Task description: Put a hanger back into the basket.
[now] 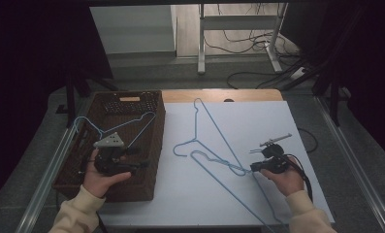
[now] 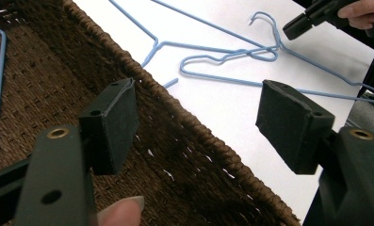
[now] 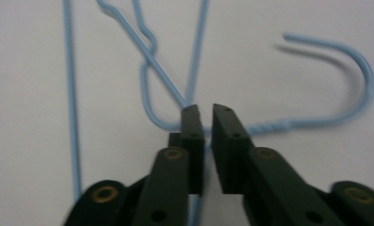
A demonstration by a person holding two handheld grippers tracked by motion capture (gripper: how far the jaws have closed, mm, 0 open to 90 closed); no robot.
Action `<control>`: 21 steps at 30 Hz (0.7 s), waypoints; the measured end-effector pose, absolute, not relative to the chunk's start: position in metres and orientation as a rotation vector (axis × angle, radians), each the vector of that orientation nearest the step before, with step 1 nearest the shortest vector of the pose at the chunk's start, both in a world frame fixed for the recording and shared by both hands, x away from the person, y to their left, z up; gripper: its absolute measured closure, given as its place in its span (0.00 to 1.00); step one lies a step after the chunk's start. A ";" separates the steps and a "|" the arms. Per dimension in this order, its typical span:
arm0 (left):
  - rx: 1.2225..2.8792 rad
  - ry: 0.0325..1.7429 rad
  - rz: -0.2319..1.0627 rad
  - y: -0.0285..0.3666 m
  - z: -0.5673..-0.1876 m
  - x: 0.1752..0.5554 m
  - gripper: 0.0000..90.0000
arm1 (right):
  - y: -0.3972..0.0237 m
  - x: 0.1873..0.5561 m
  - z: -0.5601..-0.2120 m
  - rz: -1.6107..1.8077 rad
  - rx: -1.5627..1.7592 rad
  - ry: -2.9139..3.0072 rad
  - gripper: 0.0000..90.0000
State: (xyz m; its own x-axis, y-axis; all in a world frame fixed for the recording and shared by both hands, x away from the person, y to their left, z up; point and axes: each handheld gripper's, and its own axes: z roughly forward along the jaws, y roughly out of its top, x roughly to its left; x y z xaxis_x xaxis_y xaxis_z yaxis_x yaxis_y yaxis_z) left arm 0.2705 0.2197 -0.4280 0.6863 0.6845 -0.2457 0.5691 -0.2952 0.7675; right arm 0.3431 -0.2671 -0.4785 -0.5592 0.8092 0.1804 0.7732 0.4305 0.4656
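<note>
**Blue wire hangers on a white table, one already in the basket**

A white rectangular table top (image 1: 258, 126) carries the work, with a strip of pale wood along its far edge. Grey floor surrounds it, and metal rails run along both sides. Beyond the table stand the white legs of a desk frame (image 1: 238, 39) with black cables looped on the floor beneath, and dark curtains close off both sides of the room.

At the table's left end sits a dark brown woven rectangular basket (image 1: 153, 145). One light blue wire hanger (image 1: 132, 127) lies inside it, its hook towards the left rim.

Two more thin light blue wire coat hangers (image 1: 207, 145) lie flat on the white surface, overlapping near the middle of the table. Each is a bent triangle with a twisted neck and a curved hook; the hook of the nearer one (image 3: 349, 75) curls on the white top just ahead of the right gripper.

The left gripper (image 2: 199, 117) hangs over the basket's rim, jaws wide apart with nothing between them.

The right gripper (image 3: 204, 113) points at the twisted neck where the hangers cross. Its jaws stand a narrow slit apart; whether the wire sits in the slit cannot be told.
</note>
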 end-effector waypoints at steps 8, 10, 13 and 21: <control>1.987 0.967 0.160 0.219 -0.428 0.270 0.33 | -0.270 0.328 -0.486 0.714 1.432 2.600 0.72; 1.988 0.966 0.160 0.219 -0.428 0.270 0.33 | -0.265 0.325 -0.490 0.674 1.406 2.622 0.72; 1.985 0.969 0.159 0.220 -0.428 0.269 0.33 | -0.260 0.323 -0.493 0.643 1.391 2.627 0.73; 1.984 0.967 0.159 0.220 -0.428 0.267 0.33 | -0.247 0.321 -0.496 0.523 1.325 2.620 0.82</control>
State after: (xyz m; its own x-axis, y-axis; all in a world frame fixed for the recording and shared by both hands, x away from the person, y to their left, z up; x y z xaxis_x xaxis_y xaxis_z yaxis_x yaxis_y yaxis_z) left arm 0.2674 0.2204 -0.4277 0.6862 0.6840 -0.2474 0.5692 -0.2931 0.7682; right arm 0.3208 -0.2475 -0.4955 -0.5950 0.8036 0.0154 0.7479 0.5465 0.3768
